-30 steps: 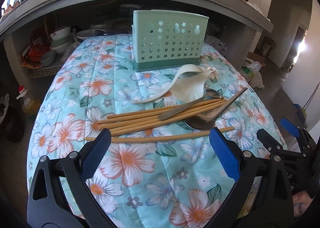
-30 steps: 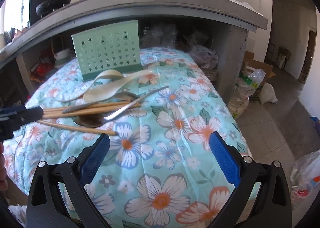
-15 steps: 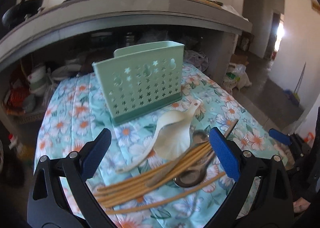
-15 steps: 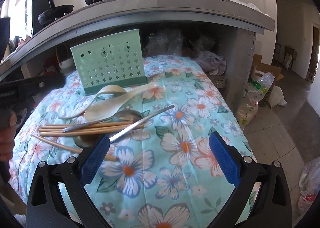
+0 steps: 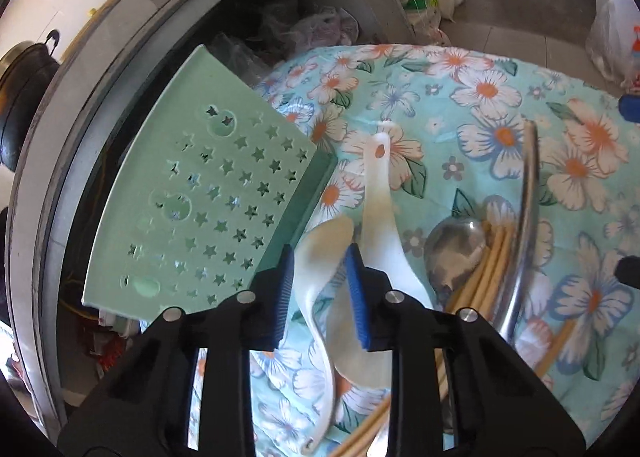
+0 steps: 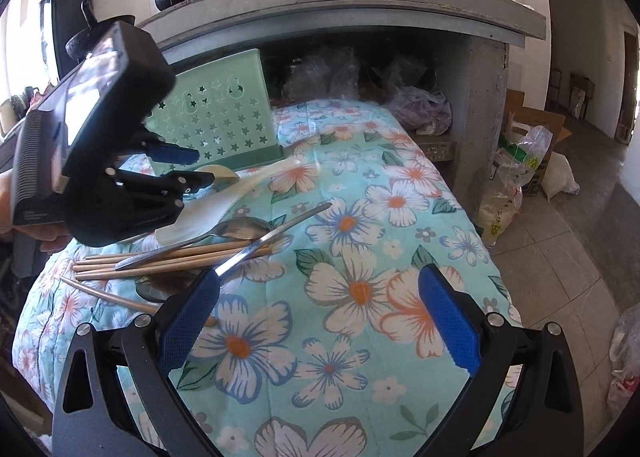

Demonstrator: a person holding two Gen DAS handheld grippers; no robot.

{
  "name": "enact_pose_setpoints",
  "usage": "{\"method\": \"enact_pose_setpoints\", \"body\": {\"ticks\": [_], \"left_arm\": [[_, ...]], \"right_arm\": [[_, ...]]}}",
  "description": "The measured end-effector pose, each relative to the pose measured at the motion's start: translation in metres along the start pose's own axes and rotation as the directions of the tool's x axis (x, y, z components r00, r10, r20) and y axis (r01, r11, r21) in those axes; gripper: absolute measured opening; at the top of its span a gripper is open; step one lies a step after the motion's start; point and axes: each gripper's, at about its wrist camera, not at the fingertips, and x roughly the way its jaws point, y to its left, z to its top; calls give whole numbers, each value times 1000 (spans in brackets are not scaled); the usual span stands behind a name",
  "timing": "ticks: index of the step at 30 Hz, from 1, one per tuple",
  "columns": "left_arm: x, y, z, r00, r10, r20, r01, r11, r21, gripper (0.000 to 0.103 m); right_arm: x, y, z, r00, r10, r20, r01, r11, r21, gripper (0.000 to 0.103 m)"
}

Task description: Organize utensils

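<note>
Closing around a glossy white plastic spoon point(image 5: 320, 257), the left gripper's point(image 5: 320, 289) ribbed blue jaws are nearing it beside the star-punched green caddy point(image 5: 208, 201); the right gripper point(image 6: 320, 321) is hanging wide open, empty, over the quilted floral surface point(image 6: 360, 217) below a concrete counter point(image 6: 400, 5).

The right gripper point(image 6: 318, 321) hung open over the floral cloth point(image 6: 360, 289), nothing between its fingers point(image 6: 190, 321). Beyond it the left gripper point(image 6: 188, 169) was closing around a white spoon point(image 6: 218, 173) before the green holder point(image 6: 224, 125). Chopsticks point(image 6: 160, 261) lay under metal spoons point(image 6: 240, 227).
</note>
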Motion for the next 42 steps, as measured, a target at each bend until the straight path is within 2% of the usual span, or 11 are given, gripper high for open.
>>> {"method": "enact_pose_setpoints", "body": {"ticks": [3, 6, 14, 19, 23, 27, 29, 31, 36, 38, 42], "left_arm": [[7, 0, 4, 1000, 14, -11, -14, 1000, 27, 13], [5, 6, 7, 1000, 30, 8, -30, 1000, 6, 0], [-24, 37, 1, 992, 95, 88, -83, 988, -133, 0], [-54, 68, -18, 981, 132, 139, -83, 947, -310, 0], [-63, 86, -37, 983, 75, 166, 1, 909, -417, 0], [-64, 83, -52, 982, -10, 190, 99, 880, -465, 0], [-67, 75, -58, 982, -16, 191, 105, 878, -466, 1], [-67, 69, -64, 982, -26, 188, 114, 872, -476, 7], [-66, 57, -87, 983, -79, 168, 159, 827, -539, 13], [-66, 53, -97, 984, -85, 159, 161, 814, -558, 14], [-67, 51, -117, 986, -94, 139, 160, 774, -612, 20]], "right_arm": [[1, -2, 0, 1000, -1, -1, 1, 1000, 8, 97], [1, -3, 0, 1000, -4, 0, 4, 1000, 8, 97], [-6, 2, 0, 1000, -12, 14, 13, 1000, -6, 95], [-14, 7, 4, 999, -21, 42, 22, 999, -25, 92], [-18, 14, 10, 998, -11, 56, 14, 999, -45, 87], [-23, 24, 14, 998, 22, 55, -18, 997, -73, 81], [-25, 28, 14, 998, 38, 50, -33, 996, -87, 78], [-24, 34, 12, 998, 54, 32, -51, 993, -106, 72], [-15, 44, 9, 993, 111, -48, -116, 986, -118, 54], [-11, 50, 9, 990, 126, -71, -135, 981, -137, 50], [0, 74, 7, 979, 172, -114, -194, 953, -233, 49]]}}
